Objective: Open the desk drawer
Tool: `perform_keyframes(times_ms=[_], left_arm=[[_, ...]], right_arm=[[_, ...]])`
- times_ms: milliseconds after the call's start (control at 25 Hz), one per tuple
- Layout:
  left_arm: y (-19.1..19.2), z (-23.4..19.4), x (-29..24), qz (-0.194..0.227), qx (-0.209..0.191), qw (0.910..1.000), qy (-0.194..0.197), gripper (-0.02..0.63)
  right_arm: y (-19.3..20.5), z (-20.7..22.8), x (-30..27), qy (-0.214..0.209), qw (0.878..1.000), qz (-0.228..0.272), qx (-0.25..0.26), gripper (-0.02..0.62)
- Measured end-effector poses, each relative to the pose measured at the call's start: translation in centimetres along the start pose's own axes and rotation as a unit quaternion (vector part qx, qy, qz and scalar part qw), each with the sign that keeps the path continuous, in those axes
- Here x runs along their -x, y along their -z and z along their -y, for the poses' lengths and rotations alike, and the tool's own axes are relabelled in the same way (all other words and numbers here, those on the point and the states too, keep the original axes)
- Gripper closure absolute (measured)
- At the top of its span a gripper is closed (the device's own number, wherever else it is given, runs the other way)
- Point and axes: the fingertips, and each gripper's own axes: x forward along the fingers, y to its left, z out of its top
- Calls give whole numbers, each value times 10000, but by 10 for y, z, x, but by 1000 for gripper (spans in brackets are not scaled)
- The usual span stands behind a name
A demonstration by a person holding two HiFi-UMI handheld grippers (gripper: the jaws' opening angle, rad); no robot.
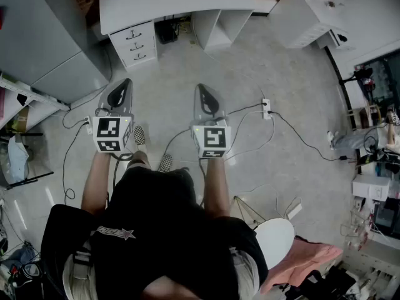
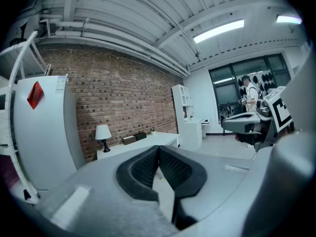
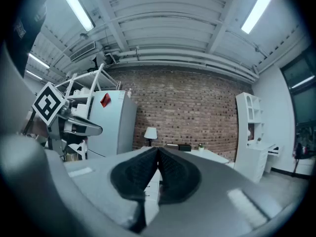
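We are standing on a pale floor (image 1: pixel 275 67) that is stretching out toward a brick wall (image 3: pixel 197 110) at the far side, and we are looking steeply down over our own arms. A tall grey fridge (image 1: pixel 44 42) is standing at the far left, and just right of it a white desk (image 1: pixel 175 2) is running along that wall. The desk's drawer unit (image 1: pixel 134 44) is sitting under the left end of the desk, near the fridge, its drawers all lying flush with their fronts closed; in the right gripper view it is showing low between the jaws, well apart from them (image 3: pixel 152 184). We are holding the left gripper (image 1: pixel 126 82) and the right gripper (image 1: pixel 202 87) side by side over the open floor, both pointing toward the desk and well short of it. The left gripper's jaws are pressing together at their tips with nothing between them, and the right gripper's jaws are likewise closed and empty. A small table lamp (image 2: pixel 102 133) is standing on the left end of the desk, and a white power strip (image 1: pixel 266 108) with its cables is lying on the floor to our right
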Motion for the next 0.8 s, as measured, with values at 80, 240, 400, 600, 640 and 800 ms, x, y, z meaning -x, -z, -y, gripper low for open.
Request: perform_keyframes(times_ms=[80,240,400,600,640,800], left_arm=[[0,-4,-3,16,14,10000,-12,595],[2,-10,-6,-4,55,10000,-71,595],[9,-22,-18,-55,123,9998,-139,595],[19,-40,-43,-191,182,9994,-239,595],[20,-44,-50,-202,193,9993,-254,595],[21,-61,-83,-206,240,9991,-291,595]], right_arm=[[-1,0,-6,-25,10000,32,-29,591],[1,0,-15,-88,9999,-8,-77,591],[6,-1,-35,-164,9998,-99,-36,591],[13,3,-67,-274,9994,-194,10,591],[14,5,-74,-289,9994,-214,13,591],[17,15,-111,-356,9991,-240,20,591]])
